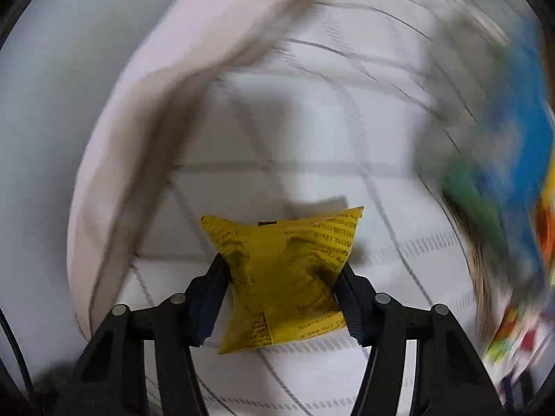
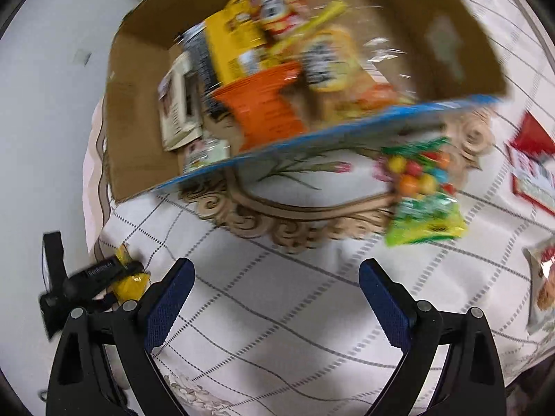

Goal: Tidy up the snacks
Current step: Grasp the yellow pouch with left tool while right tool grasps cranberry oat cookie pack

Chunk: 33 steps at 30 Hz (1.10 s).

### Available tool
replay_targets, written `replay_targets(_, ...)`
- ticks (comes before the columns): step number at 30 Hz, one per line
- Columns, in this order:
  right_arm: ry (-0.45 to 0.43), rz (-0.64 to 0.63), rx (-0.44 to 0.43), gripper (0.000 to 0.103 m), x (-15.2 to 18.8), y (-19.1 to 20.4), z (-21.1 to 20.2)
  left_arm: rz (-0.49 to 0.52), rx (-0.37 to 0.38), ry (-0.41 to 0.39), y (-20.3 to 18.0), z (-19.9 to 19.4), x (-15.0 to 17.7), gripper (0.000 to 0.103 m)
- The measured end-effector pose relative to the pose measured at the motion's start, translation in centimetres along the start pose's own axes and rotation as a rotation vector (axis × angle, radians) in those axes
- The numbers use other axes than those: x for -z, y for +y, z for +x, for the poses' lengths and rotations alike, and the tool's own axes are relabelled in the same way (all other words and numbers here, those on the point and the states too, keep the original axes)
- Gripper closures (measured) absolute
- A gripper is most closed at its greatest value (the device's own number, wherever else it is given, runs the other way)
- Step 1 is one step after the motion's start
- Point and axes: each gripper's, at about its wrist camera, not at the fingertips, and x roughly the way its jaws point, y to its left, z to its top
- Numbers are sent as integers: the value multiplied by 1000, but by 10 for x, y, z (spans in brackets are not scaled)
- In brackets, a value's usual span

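In the left wrist view a small yellow snack packet [image 1: 288, 277] with dark print sits pinched at its waist between the pads of my left gripper [image 1: 282, 263], which is shut on it just above the checked tablecloth [image 1: 312, 131]. The right wrist view shows the same packet [image 2: 133, 284] at the lower left, held by the left gripper [image 2: 104, 274]. My right gripper [image 2: 276, 267] stands open over the cloth with nothing between its fingers. Beyond it an open cardboard box [image 2: 138, 111] holds several snacks, among them an orange packet [image 2: 267, 111] and a yellow bag [image 2: 232, 45].
A green bag of coloured candy balls [image 2: 423, 208] lies on the cloth right of the box. A red packet [image 2: 534, 166] and another wrapper [image 2: 544, 287] lie at the far right. The table's edge [image 1: 114, 159] runs along the left. Blurred blue and green packaging [image 1: 513, 159] fills the right side.
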Motion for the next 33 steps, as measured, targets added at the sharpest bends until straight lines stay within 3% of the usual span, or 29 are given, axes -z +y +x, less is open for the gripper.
replay_targets(3, -22, 87, -17, 5, 8, -44, -27, 158, -1, -26, -42, -9, 40, 47)
replay_targets(5, -52, 116, 31, 5, 16, -79, -51, 265, 17, -31, -74, -16, 73, 47)
replay_targets(12, -67, 11, 414, 5, 38, -155, -90, 540, 67, -43, -163, -27, 152, 47)
replay_targets(14, -29, 3, 456, 5, 37, -174, -84, 579, 61, -49, -178, -26, 163, 47)
replay_targets(22, 127, -73, 474, 5, 23, -201, -33, 590, 45, -51, -201, -19, 165, 45)
replay_targets(26, 128, -90, 472, 7, 20, -196, -21, 579, 48, -53, -189, -17, 165, 45)
replay_targets(27, 120, -86, 458, 10, 21, -194, -21, 575, 50, -53, -189, -18, 166, 45)
replay_targets(28, 118, -84, 443, 22, 21, -191, -22, 572, 51, -53, -189, -19, 167, 45)
replay_targets(29, 115, -77, 407, 27, 23, -186, -24, 568, 53, -52, -188, -20, 168, 45)
replay_targets(33, 136, -87, 310, 28, 35, -159, -19, 556, 62, -44, -189, -17, 163, 44)
